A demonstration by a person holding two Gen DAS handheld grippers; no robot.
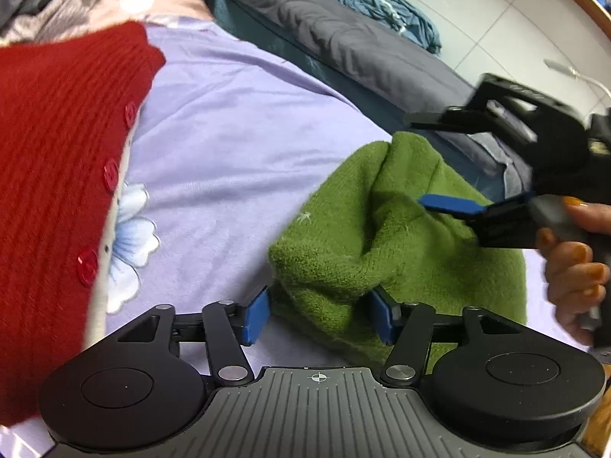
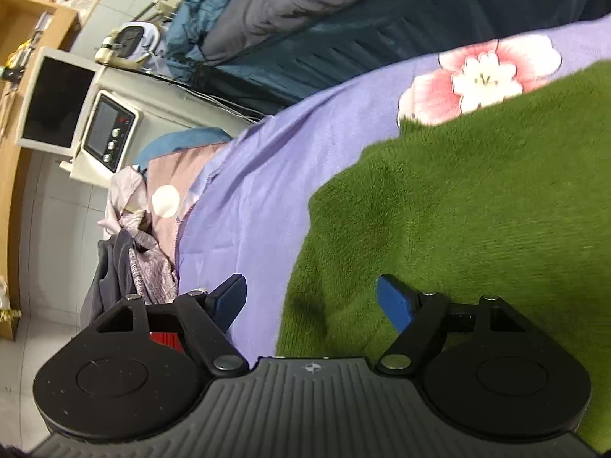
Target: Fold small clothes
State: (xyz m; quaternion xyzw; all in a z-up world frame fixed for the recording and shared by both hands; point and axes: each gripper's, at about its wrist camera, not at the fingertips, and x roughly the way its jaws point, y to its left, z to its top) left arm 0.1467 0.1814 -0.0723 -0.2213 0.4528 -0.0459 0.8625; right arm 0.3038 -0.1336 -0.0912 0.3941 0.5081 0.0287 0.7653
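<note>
A green fleece garment (image 1: pixel 382 236) lies bunched on the lilac bed sheet (image 1: pixel 229 145). My left gripper (image 1: pixel 320 315) is open, its blue pads on either side of the garment's near edge. My right gripper (image 1: pixel 431 164) shows in the left wrist view, open, its lower blue finger (image 1: pixel 450 204) resting on the green cloth. In the right wrist view the green garment (image 2: pixel 458 229) fills the right side and my right gripper (image 2: pixel 311 301) is open over its edge. A red knitted cardigan (image 1: pixel 57 191) with red buttons lies at the left.
The sheet has flower prints (image 2: pixel 477 76). A dark grey and teal quilt (image 1: pixel 343 49) lies along the bed's far edge. A pile of grey clothes (image 2: pixel 126 267) hangs at the bed's end. A monitor (image 2: pixel 57 103) and a small appliance (image 2: pixel 110 133) stand beyond.
</note>
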